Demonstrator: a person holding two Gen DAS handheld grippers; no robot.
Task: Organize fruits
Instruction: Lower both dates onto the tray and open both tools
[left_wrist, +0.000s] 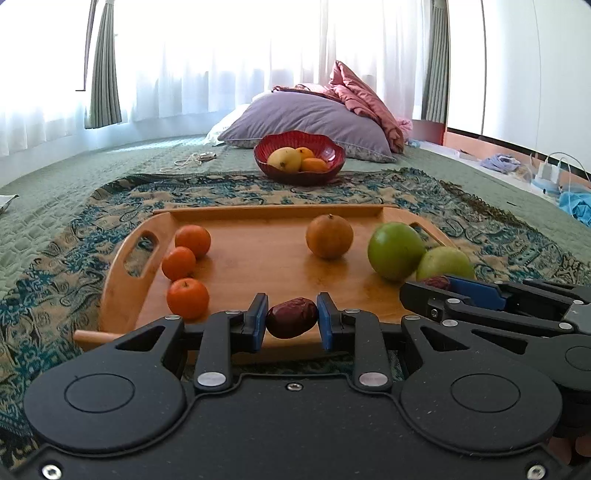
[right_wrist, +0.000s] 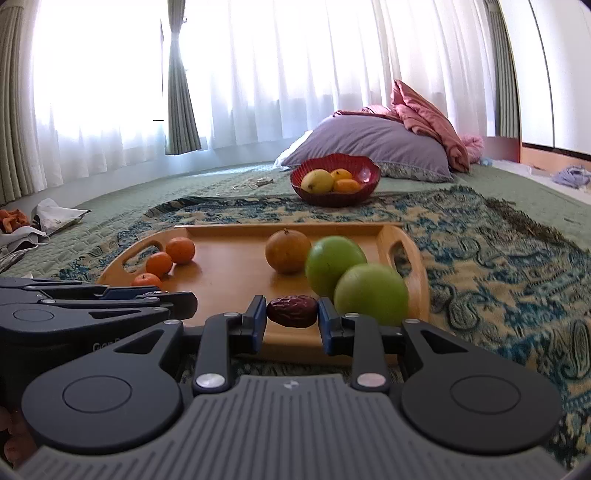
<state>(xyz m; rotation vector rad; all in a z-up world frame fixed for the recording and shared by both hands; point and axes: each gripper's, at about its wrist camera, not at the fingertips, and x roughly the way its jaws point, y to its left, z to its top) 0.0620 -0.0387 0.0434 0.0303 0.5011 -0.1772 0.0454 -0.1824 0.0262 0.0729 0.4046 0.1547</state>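
Both claws clamped on dates

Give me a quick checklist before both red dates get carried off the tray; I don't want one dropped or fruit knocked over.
1. Left hand-held gripper clamped on its red date: ok, both pads touch it.
2. Right hand-held gripper clamped on the other red date: ok.
3. Green apples clear of the right hand-held gripper: not ok, the nearer one sits right beside its right finger.
4. Three tangerines clear of the left hand-held gripper: ok, apart to its left.
5. Room in the red bowl: ok, free space beside the fruit inside.
6. Dates lifted clear of the wooden tray: cannot tell.
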